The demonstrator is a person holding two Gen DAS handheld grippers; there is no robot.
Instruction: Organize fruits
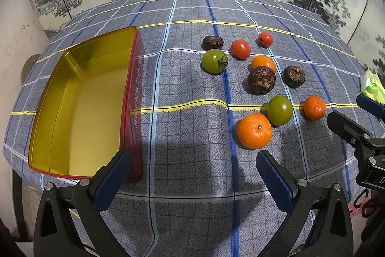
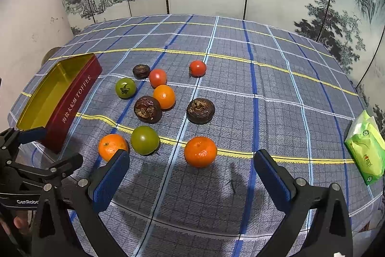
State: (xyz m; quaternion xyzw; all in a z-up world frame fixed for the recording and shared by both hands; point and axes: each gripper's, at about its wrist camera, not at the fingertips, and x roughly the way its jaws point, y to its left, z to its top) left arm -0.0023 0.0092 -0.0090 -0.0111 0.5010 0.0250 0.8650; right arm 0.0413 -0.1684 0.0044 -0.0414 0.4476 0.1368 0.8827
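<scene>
Desk under blue plaid cloth. Left of the scattered fruit, an open red tin; far right of it, a green tissue pack.

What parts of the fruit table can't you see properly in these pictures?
- Tin: its near right corner, left wrist view, sits behind the left gripper.
- Near orange: part hidden, right wrist view, by a finger of the right gripper.
- Green packet: cut off by the left wrist view's edge.
</scene>
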